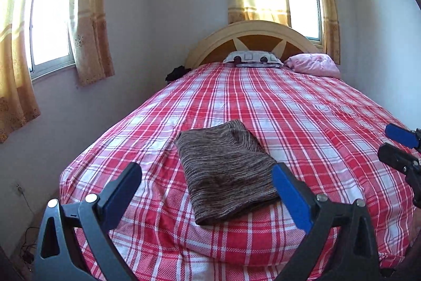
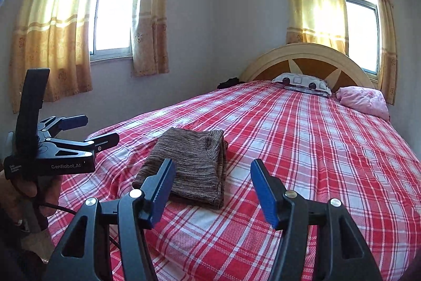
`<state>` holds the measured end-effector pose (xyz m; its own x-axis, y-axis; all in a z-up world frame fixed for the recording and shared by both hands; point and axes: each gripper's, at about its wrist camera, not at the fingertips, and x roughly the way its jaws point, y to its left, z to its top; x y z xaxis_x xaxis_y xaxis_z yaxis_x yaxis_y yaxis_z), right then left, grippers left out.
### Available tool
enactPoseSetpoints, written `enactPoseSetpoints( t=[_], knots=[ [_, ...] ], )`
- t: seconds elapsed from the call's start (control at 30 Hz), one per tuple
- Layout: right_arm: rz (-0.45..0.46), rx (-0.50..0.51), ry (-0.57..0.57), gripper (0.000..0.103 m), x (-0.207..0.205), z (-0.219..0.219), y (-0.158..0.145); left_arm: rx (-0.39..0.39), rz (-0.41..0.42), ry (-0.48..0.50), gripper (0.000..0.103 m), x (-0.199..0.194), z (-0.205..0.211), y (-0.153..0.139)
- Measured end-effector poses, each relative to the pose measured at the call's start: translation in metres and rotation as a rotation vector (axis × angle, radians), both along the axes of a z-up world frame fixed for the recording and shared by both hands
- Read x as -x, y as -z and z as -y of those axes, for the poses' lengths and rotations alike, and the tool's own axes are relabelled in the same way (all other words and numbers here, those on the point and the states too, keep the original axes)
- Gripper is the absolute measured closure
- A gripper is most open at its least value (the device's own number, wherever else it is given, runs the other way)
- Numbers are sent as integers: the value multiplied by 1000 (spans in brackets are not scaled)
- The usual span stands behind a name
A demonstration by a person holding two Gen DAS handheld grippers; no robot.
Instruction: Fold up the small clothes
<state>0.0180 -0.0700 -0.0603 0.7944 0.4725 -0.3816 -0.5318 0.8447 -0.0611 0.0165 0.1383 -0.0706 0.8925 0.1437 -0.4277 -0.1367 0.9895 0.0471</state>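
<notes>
A brown striped knit garment (image 1: 226, 173) lies folded flat in a rectangle on the red plaid bedspread (image 1: 302, 109), near the foot of the bed. It also shows in the right wrist view (image 2: 192, 165). My left gripper (image 1: 208, 191) is open and empty, held above the bed just short of the garment; it shows from the side in the right wrist view (image 2: 92, 131). My right gripper (image 2: 213, 188) is open and empty, to the right of the garment and above the bed; its fingers (image 1: 400, 144) show at the right edge of the left wrist view.
Two pillows lie at the head: a patterned one (image 1: 252, 58) and a pink one (image 1: 315, 65), against an arched wooden headboard (image 1: 252, 36). Curtained windows (image 1: 50, 17) stand behind. A dark object (image 1: 176, 73) sits beside the bed. Cables (image 1: 26, 246) lie on the floor at left.
</notes>
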Motion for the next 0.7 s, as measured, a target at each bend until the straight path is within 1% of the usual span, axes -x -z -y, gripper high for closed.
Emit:
enactPoseSetpoints(
  t=[0.17,0.3,0.7],
  knots=[
    [-15,-17,23,43,0,9,2,-17,-2,9,1,1,10,1],
    [-6,-23,24,43,2,11,0,-41,3,5,1,3,14,1],
    [0,-26,31,43,1,16,1,-21,8,-15,1,3,8,-2]
  ],
)
